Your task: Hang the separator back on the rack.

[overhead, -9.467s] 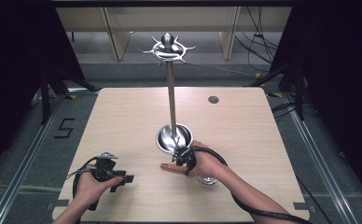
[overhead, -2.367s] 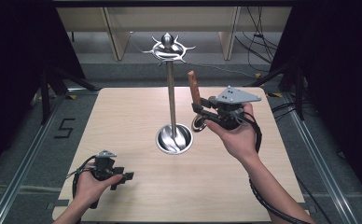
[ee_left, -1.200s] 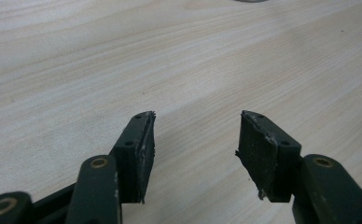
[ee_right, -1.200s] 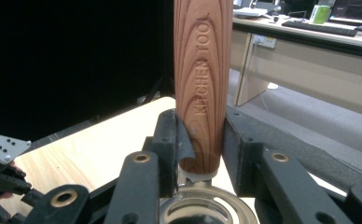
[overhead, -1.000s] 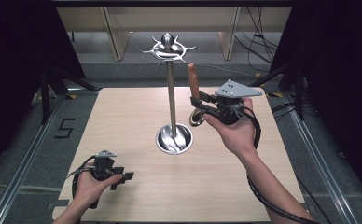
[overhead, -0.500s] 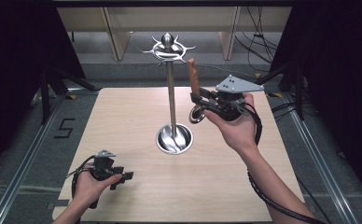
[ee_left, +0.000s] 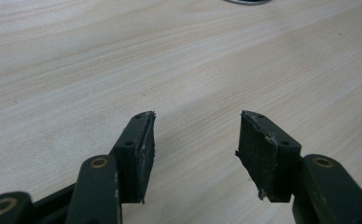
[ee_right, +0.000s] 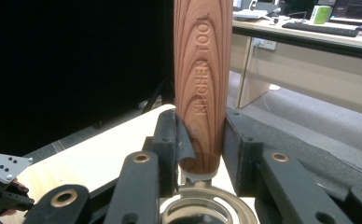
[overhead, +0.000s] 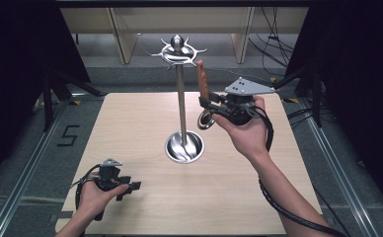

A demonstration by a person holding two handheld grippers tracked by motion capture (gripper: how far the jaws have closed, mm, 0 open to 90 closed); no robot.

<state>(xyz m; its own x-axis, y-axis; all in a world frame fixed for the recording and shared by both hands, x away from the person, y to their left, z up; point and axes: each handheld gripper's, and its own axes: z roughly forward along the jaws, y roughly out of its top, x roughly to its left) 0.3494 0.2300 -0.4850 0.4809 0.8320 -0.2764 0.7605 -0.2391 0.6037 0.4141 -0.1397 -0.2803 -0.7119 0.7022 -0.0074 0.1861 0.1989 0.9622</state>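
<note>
The right gripper (overhead: 210, 104) has its jaws clamped on the lower end of a wooden handle (ee_right: 201, 79) that stands upright between the pads (the words KITCHEN TOOL are carved along the grain). Below the wood a metal collar leads into the round metal head (ee_right: 207, 210) of the utensil, which in the high view hangs as a shiny ring (overhead: 205, 120) beneath the gripper. The right hand (overhead: 246, 129) holds the gripper raised above the table (overhead: 130, 128), just to the right of the stand's steel pole (overhead: 181, 103); the handle's top (overhead: 200, 66) reaches near the hooked crown (overhead: 178, 49) of the stand, beside it and apart from it. The stand's round base (overhead: 184, 147) sits mid-table. The left gripper (ee_left: 193, 154) rests low over the bare wood near the table's front left corner, its jaws apart with nothing between them, held in the left hand (overhead: 96, 193).
</note>
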